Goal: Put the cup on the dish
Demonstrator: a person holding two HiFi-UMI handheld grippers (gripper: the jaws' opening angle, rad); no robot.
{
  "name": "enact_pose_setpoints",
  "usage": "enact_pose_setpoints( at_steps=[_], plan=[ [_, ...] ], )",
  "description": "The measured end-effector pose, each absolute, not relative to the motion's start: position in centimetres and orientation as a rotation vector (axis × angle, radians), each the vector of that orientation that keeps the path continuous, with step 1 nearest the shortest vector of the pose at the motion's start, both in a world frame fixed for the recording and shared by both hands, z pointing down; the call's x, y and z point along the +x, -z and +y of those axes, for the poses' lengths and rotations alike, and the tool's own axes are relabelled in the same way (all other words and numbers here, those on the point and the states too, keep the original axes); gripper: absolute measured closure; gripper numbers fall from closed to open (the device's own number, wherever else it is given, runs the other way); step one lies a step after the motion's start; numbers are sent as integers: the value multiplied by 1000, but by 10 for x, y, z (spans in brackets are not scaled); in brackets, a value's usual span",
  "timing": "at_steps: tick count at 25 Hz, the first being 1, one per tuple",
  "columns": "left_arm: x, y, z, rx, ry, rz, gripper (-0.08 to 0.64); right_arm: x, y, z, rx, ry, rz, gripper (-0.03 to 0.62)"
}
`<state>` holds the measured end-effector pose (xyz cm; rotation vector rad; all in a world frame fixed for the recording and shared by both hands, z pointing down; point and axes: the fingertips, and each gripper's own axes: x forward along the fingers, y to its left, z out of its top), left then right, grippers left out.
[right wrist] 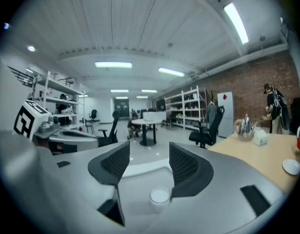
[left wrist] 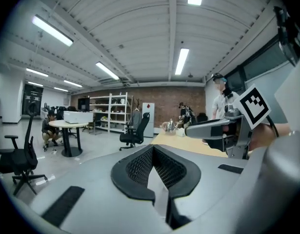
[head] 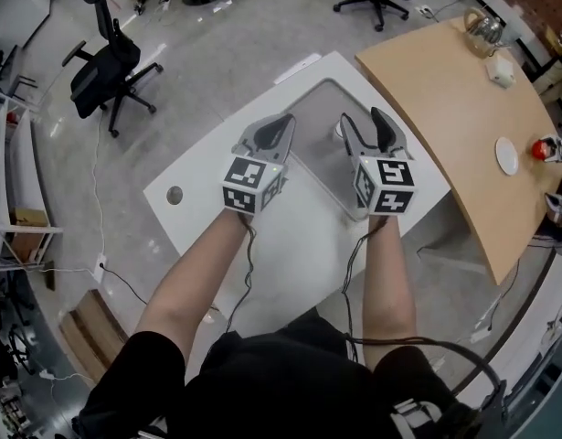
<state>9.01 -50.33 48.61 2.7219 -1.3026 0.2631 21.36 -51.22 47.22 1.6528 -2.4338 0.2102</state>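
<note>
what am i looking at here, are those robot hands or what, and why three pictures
There is no robot here: a person holds a two-jaw tool in each hand. The head view comes from a camera on the person's head, looking down at both arms. The two gripper views come from cameras riding on the tools, each looking along its own jaws. The left gripper has its jaws closed on nothing. The right gripper has its jaws apart, also empty. A small white cup stands on a grey mat on the white table, just ahead of the right jaws. The white dish lies on the wooden table to the right.
</note>
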Motion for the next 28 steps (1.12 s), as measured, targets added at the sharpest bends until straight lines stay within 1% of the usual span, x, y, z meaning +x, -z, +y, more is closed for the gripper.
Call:
enact_pose_setpoints(
  at_steps=[2,3,4,5,7,11,15,18,22,28],
  plan=[
    [72,-442,-463,2771,-196,-1310,555,200,-416,-470,1684,-55,-2513,340],
    [62,-420,-440,2797,-169,-1317,555,194,-393,-447,1707,29,-2521,375],
    [52,-400,-417,2823,-146,-1325,555,190,-373,-424,1736,112,-2511,492],
    [43,-382,-396,2844,-123,-1333,555,185,-355,-404,1760,180,-2494,538],
    [26,-351,-357,2858,-70,-1359,557,175,-332,-366,1790,232,-2466,558],
    [5,-317,-293,2825,19,-1419,555,154,-312,-303,1803,185,-2501,578],
    [4,-312,-251,2826,65,-1414,557,124,-312,-262,1735,155,-2562,579],
    [1,-320,-237,2796,121,-1419,557,106,-322,-246,1666,173,-2549,580],
    [3,-317,-227,2787,162,-1429,555,86,-314,-230,1601,261,-2551,580],
    [1,-322,-208,2811,137,-1354,555,55,-310,-212,1576,289,-2566,580]
  ],
)
